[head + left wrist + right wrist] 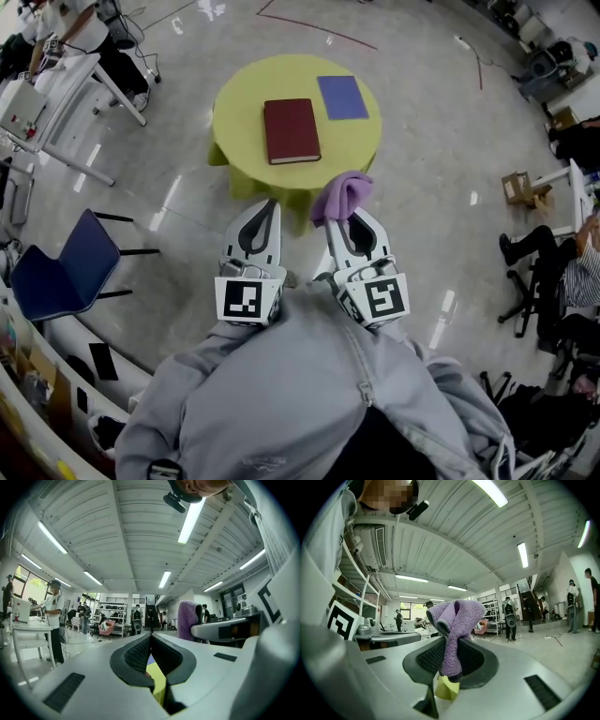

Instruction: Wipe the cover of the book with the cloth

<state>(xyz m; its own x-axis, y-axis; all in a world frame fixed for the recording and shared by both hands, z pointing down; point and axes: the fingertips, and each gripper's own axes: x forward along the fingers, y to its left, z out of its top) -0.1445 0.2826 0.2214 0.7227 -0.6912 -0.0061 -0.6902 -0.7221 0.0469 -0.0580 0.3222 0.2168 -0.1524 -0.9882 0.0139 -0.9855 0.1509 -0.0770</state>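
Your right gripper (348, 219) has its jaws pinching the cloth (342, 193), left gripper (265, 205) jaws closed and empty, so pre-wipe: bring it onto the book (291, 130) at 11 o'clock.

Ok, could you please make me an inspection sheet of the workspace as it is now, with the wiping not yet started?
Surface: round table with a yellow cover.
Job's things: dark red book lies closed on the table; purple cloth is off the table, in a gripper.
Clutter: flat blue item beside the book, apart from it.
Grippers: left gripper shut, empty; right gripper shut on the cloth; both short of the table.
Cables: thin lines on the floor; cable or tape, cannot tell.
Surroundings: blue chair, cardboard box, seated person.
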